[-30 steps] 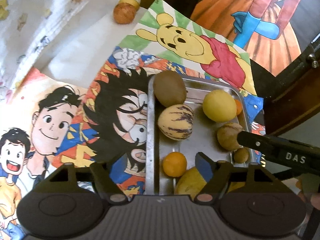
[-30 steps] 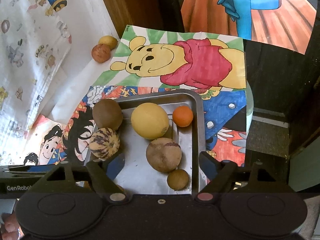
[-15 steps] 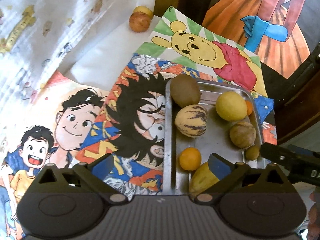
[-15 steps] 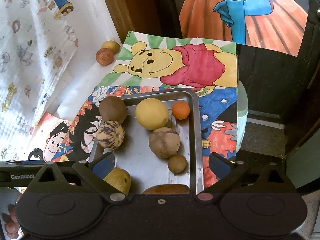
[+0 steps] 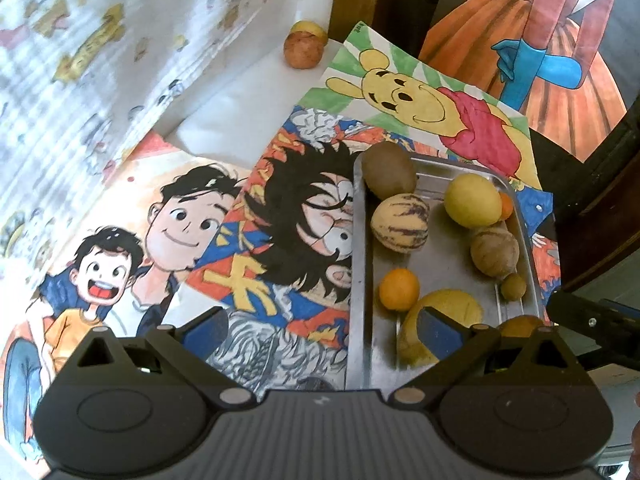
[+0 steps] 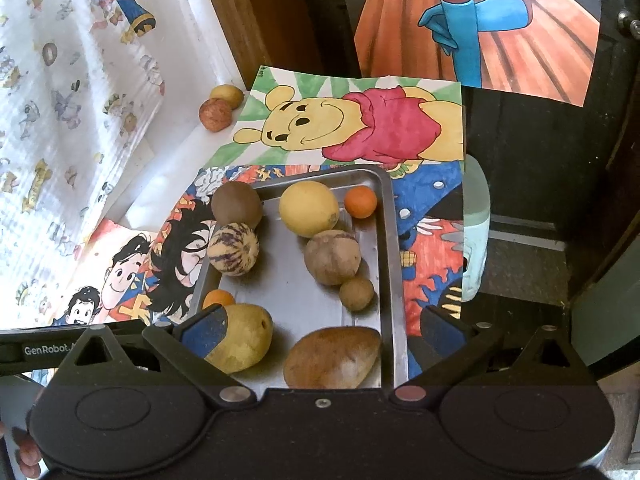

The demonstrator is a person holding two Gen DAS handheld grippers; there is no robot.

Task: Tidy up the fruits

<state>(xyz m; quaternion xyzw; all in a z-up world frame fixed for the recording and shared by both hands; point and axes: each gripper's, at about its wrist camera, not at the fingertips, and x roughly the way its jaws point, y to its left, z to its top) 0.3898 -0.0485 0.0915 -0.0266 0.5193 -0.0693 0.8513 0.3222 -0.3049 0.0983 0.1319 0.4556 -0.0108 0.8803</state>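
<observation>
Fruits fill a shallow metal tray (image 6: 390, 240) that lies on overlapping cartoon drawings (image 6: 360, 124): a brown kiwi-like fruit (image 6: 236, 208) at the far left corner, a striped melon-like fruit (image 6: 233, 249) touching it, a yellow citrus (image 6: 309, 209), a small orange fruit (image 6: 361, 201) near the far right wall, a round brown fruit (image 6: 331, 257) with a small brown ball (image 6: 356, 293) just beside it, a second orange fruit (image 6: 218, 298), a yellow pear (image 6: 244, 338) and a large brown mango-like fruit (image 6: 332, 358) at the near end. Two more, a reddish fruit (image 6: 216, 114) and a yellow fruit (image 6: 227, 95) touching it, sit well apart on the white cloth (image 6: 80, 80). The right gripper (image 6: 324, 326) hangs over the tray's near end with fingers wide and nothing between them; the left gripper (image 5: 323, 326) straddles the tray's left wall, also spread wide and empty. These pieces look rounded and smooth, so they would likely roll or slip under an off-centre squeeze. The pear and mango seem the heaviest, and soft enough to bruise; taking each across its widest middle with gentle pressure seems safest. The small balls appear light but easily nudged against neighbours.
</observation>
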